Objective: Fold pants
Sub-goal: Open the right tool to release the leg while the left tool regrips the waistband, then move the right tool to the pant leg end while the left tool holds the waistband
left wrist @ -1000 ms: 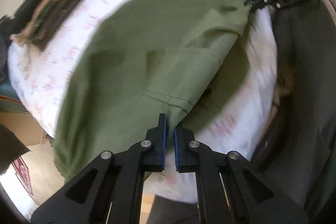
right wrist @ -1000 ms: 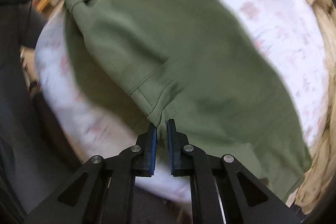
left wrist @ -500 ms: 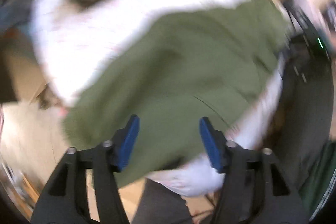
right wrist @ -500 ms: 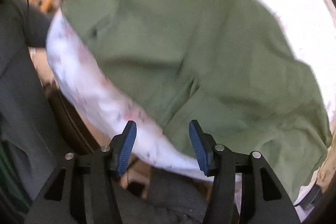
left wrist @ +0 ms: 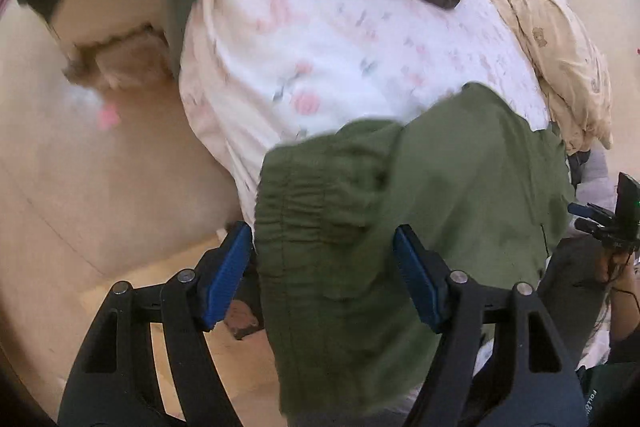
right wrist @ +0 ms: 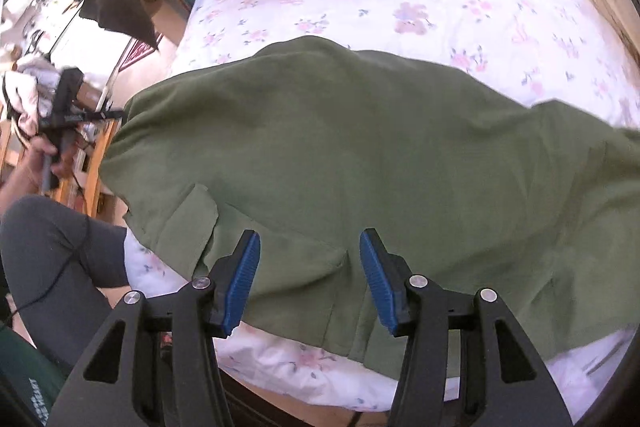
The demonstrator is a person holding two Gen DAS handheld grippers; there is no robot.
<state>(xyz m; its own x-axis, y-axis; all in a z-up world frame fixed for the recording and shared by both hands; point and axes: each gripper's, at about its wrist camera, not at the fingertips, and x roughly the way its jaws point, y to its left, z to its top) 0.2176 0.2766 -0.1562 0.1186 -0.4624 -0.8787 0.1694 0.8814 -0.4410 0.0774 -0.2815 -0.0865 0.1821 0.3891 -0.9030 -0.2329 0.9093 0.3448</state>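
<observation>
Left wrist view: the left hand-held gripper [left wrist: 324, 277] has just been opening and stands spread above the gathered waistband of the olive-green cotton pants [left wrist: 420, 211], pads clear of cloth. The right hand-held gripper [right wrist: 310, 281] is likewise spread over the pants [right wrist: 360, 155], lying across the floral-sheeted bed [right wrist: 460, 7].
</observation>
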